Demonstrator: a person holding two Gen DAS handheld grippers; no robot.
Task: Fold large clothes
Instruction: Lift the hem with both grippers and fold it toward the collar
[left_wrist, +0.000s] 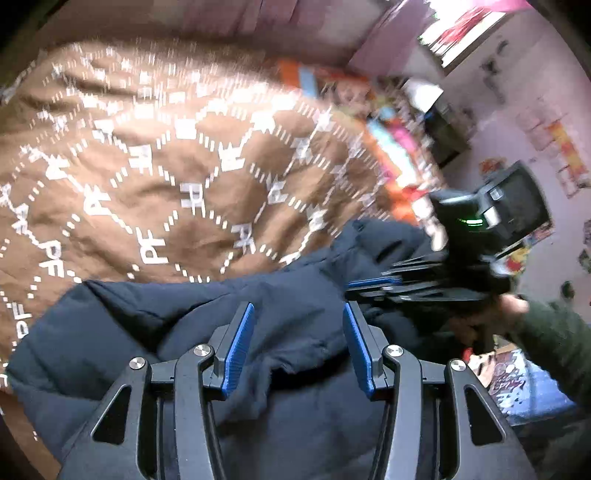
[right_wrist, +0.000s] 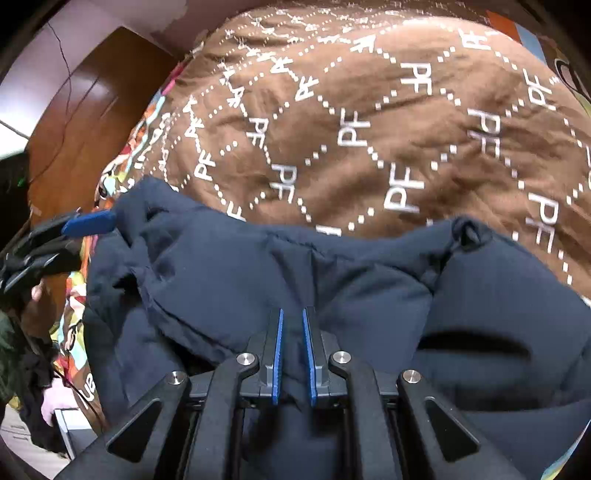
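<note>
Lying under both grippers, navy jacket (right_wrist: 258, 266); left jaws spread, right jaws nearly together, neither pinching.

We see a dark navy puffy jacket (right_wrist: 295, 280) w/ no pattern, lying on a brown blanket (right_wrist: 369, 122) printed w/ white "PF" letters & dotted diamond lines; gripper pads (right_wrist: 279, 350) blue on black frames; sleeve (left_wrist: 554, 332) dark green

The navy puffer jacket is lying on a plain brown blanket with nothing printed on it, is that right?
Not quite. The navy puffer jacket does lie on a brown blanket, but the blanket is patterned, with white dotted diamonds and PF letters. The right wrist view shows this clearly.
</note>
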